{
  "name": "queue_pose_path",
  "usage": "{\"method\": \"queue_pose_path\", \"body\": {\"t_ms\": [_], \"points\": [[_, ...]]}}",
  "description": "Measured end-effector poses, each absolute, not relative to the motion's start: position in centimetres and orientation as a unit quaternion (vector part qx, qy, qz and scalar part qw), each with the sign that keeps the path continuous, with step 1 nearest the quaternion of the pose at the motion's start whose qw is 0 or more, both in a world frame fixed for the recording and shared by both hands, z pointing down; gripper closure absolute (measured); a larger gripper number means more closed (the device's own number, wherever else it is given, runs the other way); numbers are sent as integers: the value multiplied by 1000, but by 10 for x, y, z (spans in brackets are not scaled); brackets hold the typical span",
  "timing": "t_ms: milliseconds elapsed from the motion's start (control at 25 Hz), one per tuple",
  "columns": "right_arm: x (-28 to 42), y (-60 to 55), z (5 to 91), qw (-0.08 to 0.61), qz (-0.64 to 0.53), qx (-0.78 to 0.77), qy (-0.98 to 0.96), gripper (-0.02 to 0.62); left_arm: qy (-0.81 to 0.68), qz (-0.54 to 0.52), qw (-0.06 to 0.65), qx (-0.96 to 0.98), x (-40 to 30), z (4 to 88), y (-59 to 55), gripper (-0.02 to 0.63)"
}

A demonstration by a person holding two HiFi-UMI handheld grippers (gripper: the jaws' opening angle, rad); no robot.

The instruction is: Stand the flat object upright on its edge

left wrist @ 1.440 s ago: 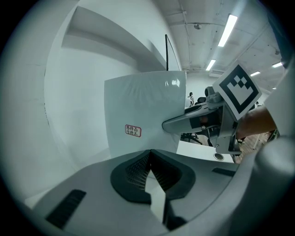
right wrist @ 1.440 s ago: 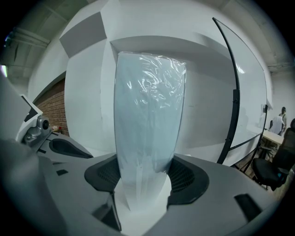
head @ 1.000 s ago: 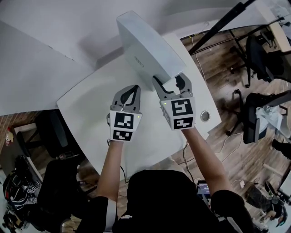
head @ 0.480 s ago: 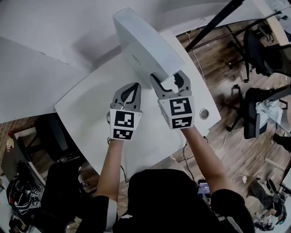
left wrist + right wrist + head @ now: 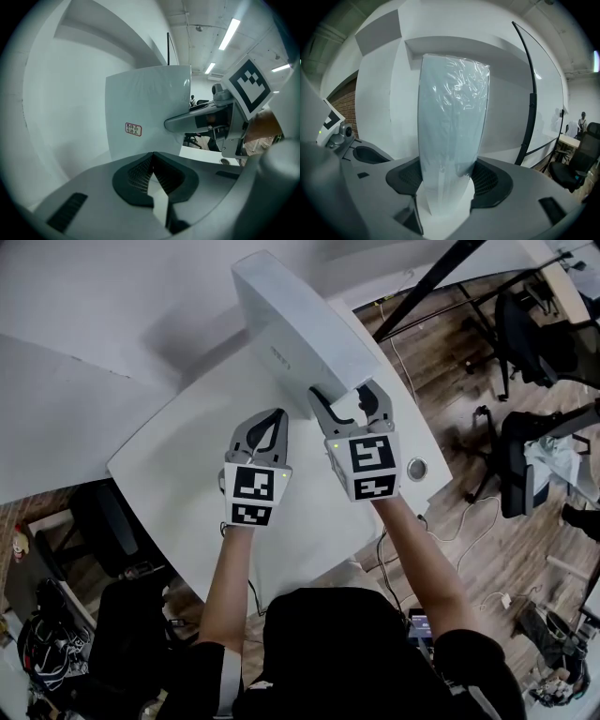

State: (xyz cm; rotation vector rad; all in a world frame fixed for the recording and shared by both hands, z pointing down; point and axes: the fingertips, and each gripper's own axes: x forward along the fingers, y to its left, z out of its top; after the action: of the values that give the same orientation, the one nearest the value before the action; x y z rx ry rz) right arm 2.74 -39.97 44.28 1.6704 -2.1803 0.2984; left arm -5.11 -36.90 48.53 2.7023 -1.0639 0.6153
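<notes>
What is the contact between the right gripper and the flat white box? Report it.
Touching. The right gripper view shows the right gripper with its jaws pressed against opposite faces of the plastic-wrapped flat white box, with no gap on either side.

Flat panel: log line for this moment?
flat panel: upright on edge on table | right gripper: shut on its near end | left gripper: shut, empty, alongside

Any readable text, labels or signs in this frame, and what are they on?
Red-bordered sticker on the white flat object: two rows of Chinese characters, too blurred to read with certainty.
Same sticker in the head view: too small to read.
Cube markers: black-and-white patterns, no words.
Nothing else is legible.
</notes>
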Motion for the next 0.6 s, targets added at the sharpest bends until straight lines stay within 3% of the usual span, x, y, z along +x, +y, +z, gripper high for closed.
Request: {"method": "queue_pose_path", "body": {"t_ms": [600], "points": [[24,-396,441,194,95,599,-771,305,-360,204,90,906,-55,483,-368,594]]}}
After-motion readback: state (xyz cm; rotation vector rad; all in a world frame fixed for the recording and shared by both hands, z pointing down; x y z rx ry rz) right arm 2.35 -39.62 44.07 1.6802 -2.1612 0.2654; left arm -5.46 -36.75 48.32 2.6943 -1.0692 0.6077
